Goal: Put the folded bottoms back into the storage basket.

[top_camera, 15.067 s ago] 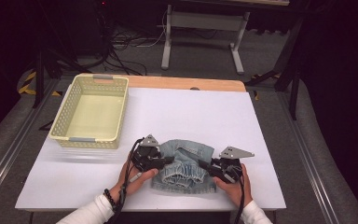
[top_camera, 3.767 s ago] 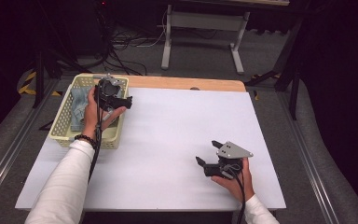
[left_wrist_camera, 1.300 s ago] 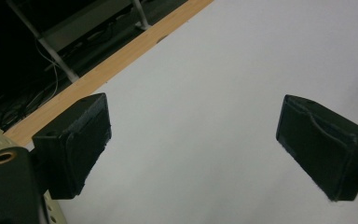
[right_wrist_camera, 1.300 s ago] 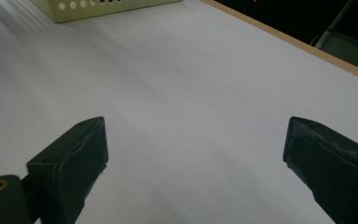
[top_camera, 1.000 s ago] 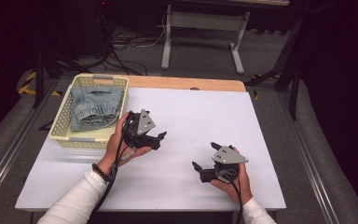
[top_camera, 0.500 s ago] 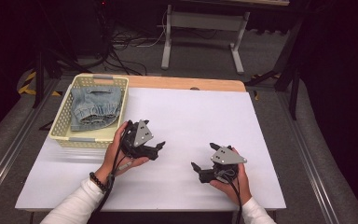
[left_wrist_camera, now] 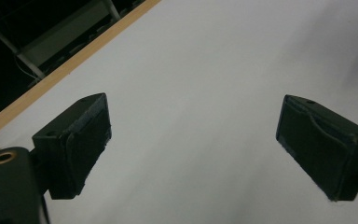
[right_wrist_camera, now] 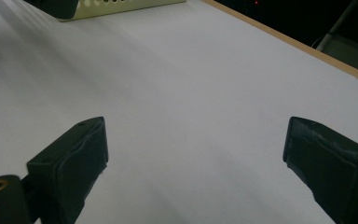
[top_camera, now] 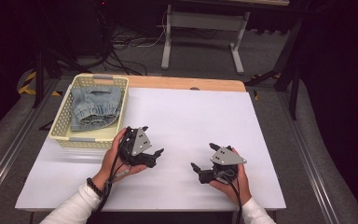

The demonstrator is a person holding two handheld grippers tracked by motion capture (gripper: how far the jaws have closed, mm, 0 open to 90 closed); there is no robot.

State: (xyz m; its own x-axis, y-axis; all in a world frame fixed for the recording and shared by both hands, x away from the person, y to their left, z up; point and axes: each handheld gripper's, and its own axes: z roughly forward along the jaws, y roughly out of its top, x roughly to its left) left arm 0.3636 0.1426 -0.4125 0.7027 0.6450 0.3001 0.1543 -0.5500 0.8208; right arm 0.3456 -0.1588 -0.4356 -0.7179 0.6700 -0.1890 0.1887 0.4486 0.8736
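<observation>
High view: folded blue denim garment [top_camera: 95,108] lying inside pale yellow perforated plastic basket [top_camera: 61,128], upper left of frame, on white-topped bench [top_camera: 205,116]. Left gripper [top_camera: 156,155] lower centre-left, jaws apart, holding nothing, just right of basket. Right gripper [top_camera: 196,168] lower centre-right, jaws likewise apart and empty, over bare bench.

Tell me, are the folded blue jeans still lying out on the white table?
No, the folded blue denim jeans lie inside the pale yellow plastic basket at the far left of the white table.
</observation>
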